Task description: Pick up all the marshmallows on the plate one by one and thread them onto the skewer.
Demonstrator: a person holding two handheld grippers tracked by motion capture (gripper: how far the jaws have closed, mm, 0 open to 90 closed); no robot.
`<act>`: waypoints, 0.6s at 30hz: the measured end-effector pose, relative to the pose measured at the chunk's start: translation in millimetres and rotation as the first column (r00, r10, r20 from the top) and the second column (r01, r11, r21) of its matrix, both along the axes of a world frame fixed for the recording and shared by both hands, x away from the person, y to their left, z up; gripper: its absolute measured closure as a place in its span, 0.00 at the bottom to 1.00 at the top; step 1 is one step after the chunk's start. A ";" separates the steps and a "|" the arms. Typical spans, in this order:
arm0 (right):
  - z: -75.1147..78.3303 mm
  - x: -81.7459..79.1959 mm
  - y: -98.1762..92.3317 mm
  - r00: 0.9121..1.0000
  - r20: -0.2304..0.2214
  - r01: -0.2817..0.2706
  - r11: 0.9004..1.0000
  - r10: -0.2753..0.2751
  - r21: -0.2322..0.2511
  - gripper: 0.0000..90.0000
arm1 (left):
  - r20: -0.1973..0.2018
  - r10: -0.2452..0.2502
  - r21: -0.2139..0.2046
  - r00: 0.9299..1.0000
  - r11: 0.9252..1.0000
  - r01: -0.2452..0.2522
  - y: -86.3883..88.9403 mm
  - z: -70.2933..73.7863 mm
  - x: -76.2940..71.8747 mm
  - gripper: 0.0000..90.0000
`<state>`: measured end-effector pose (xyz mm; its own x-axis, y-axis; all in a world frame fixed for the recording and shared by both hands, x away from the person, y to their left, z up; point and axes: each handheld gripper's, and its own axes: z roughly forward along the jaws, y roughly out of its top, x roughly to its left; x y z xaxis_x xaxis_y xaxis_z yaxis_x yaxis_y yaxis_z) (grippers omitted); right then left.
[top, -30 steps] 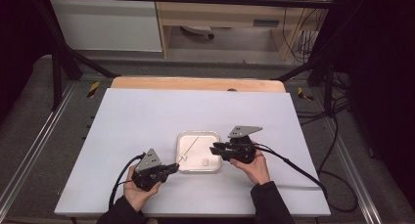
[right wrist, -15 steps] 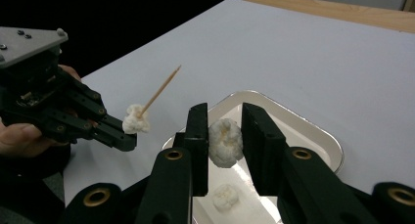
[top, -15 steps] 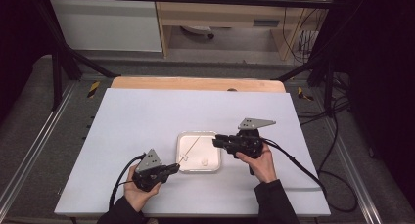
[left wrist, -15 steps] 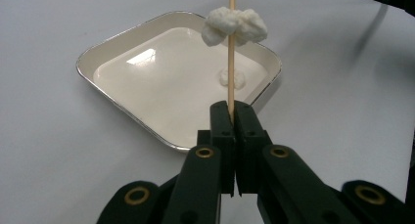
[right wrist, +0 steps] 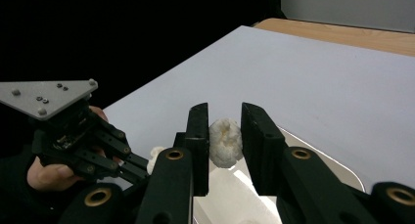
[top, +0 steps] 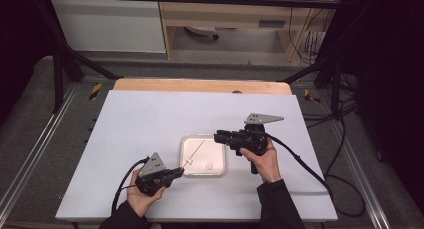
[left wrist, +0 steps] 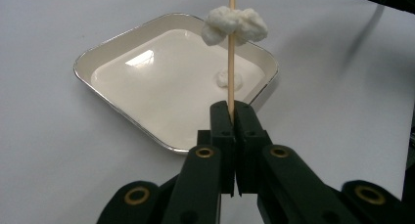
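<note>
Two grippers are working over the tray (top: pixel 218 142): left gripper (left wrist: pixel 230 117) is clamping a skewer (left wrist: pixel 230 53); right gripper (right wrist: pixel 224 131) is pinching a white lump (right wrist: pixel 225 142).

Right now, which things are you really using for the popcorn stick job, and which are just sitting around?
In use: wooden skewer with one popcorn piece threaded on, popcorn in the right gripper, white tray, left gripper.

Just lying about: loose popcorn in the tray, wooden board.

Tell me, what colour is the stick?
Pale tan, like bare wood; the stick shows best in the left gripper view.
</note>
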<state>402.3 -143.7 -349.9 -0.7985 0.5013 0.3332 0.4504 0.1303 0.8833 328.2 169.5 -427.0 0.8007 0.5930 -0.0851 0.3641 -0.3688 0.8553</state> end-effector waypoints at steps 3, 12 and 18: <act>1.4 2.5 4.0 1.000 -0.005 -0.008 1.000 0.008 0.006 0.83 | 0.001 -0.001 -0.001 1.000 1.000 0.001 -0.1 0.1 -0.2 0.98; -1.8 8.5 14.8 0.999 -0.036 -0.032 0.999 0.034 0.041 0.83 | 0.005 -0.007 0.001 1.000 1.000 0.007 -0.5 0.7 -0.8 0.98; -4.4 10.7 17.7 0.997 -0.054 -0.048 0.997 0.052 0.065 0.83 | 0.008 -0.008 0.001 1.000 1.000 0.008 -0.6 1.3 -1.2 0.98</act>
